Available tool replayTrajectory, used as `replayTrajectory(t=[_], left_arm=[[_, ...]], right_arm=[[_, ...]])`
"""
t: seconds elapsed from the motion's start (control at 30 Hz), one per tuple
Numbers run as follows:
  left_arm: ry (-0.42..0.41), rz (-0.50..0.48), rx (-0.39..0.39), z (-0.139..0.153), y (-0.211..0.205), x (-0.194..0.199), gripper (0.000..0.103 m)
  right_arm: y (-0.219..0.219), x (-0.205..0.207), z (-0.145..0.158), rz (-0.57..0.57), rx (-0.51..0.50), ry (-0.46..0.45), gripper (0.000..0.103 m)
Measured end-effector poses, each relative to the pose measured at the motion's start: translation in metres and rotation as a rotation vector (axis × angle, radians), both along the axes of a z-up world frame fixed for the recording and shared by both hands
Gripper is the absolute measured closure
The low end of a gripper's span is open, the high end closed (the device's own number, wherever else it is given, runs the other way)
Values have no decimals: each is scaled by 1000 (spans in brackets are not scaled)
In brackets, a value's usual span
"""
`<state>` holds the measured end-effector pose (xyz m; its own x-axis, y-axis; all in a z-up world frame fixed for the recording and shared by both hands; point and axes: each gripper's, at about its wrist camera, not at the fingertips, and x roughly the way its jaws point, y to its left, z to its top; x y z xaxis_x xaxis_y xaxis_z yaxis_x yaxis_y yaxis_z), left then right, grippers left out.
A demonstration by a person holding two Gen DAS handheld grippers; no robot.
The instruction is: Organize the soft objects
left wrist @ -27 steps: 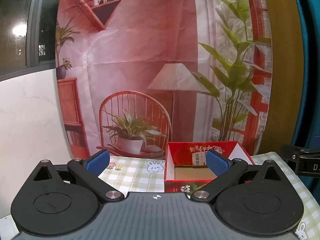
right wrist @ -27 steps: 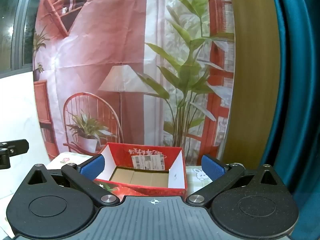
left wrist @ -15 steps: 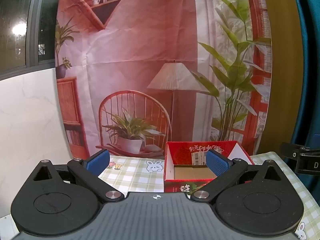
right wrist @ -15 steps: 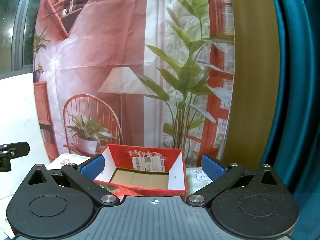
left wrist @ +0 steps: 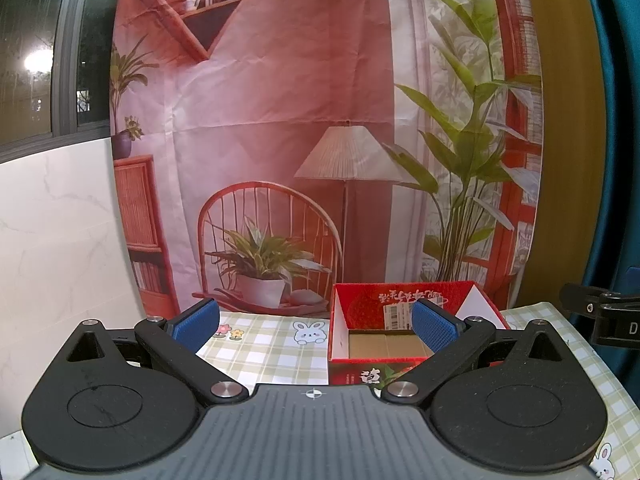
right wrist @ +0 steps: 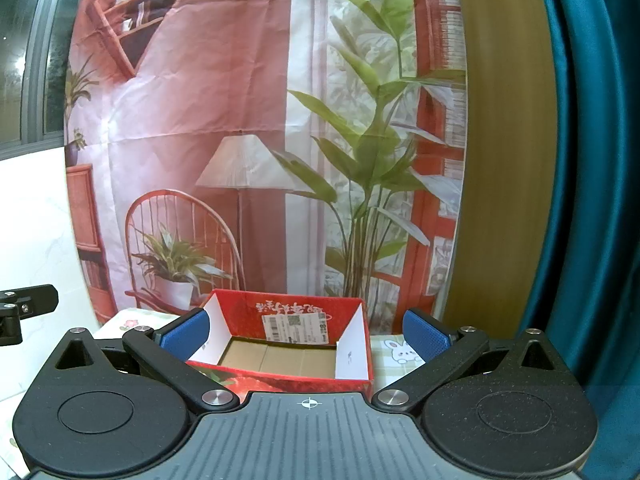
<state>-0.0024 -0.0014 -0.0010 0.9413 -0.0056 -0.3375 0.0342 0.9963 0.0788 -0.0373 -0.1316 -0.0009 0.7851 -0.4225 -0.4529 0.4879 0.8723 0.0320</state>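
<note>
Both views are evenly and fairly brightly lit by soft indoor light, with faint shadows. A lamp glare point(left wrist: 38, 60) reflects in the dark window point(left wrist: 24, 80) up and left of the left tool point(left wrist: 315, 326). Fisheye distortion bows the edges. The backdrop point(right wrist: 240, 120) looks sharp ahead of the right tool point(right wrist: 306, 334); the curtain point(right wrist: 592, 160) at its right smears slightly.

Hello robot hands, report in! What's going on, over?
Left gripper open, empty. Right gripper open, empty. Red cardboard box ahead on checkered tablecloth, nothing inside. No soft objects in view, path clear.
</note>
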Motion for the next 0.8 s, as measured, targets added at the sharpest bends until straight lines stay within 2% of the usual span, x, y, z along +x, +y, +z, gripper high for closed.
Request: replayTrajectory(t=[0.8], left_arm=[[9,-2,-3,-5,1,0,0]], right_arm=[[0,-1,0,0,2,-2,0]])
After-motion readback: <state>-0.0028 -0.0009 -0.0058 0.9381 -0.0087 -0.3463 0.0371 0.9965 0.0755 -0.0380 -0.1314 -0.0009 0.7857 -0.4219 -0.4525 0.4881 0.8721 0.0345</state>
